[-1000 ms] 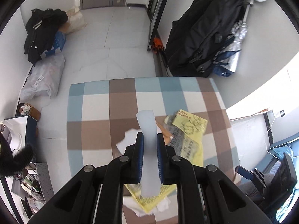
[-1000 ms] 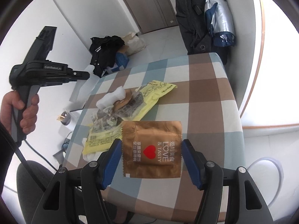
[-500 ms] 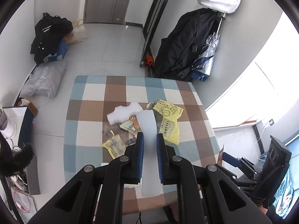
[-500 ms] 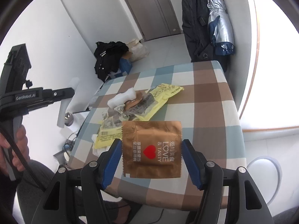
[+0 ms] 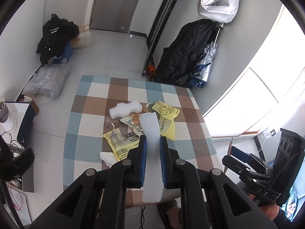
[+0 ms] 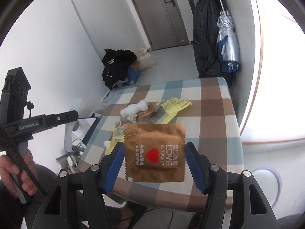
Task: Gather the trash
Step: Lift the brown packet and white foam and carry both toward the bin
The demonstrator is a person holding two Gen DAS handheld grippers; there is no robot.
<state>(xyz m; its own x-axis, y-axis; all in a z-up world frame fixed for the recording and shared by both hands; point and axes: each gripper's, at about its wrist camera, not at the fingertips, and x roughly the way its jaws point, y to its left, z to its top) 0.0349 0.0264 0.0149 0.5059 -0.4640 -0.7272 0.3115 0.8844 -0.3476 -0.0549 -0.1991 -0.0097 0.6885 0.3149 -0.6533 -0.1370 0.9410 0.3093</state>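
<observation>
My left gripper (image 5: pixel 153 143) is shut on a pale white strip (image 5: pixel 150 133) and holds it high above the checkered table (image 5: pixel 89 133). My right gripper (image 6: pixel 154 152) is shut on a brown snack packet (image 6: pixel 154 152) with a red heart, held flat above the table's near edge. On the table lie yellow wrappers (image 5: pixel 167 114), a white foam piece (image 5: pixel 124 109), a white tissue (image 5: pixel 106 157) and small printed packets (image 5: pixel 133 124). The same pile shows in the right wrist view (image 6: pixel 152 112).
Dark coats and a silver umbrella (image 5: pixel 205 70) hang by the wall beyond the table. Black clothes on a blue box (image 5: pixel 57 42) and a grey bag (image 5: pixel 47 80) lie on the floor at left. A white stand (image 5: pixel 7 118) is left of the table.
Both grippers have risen and pulled back from the table with their items still held. The trash pile now looks smaller and farther away in both views.
</observation>
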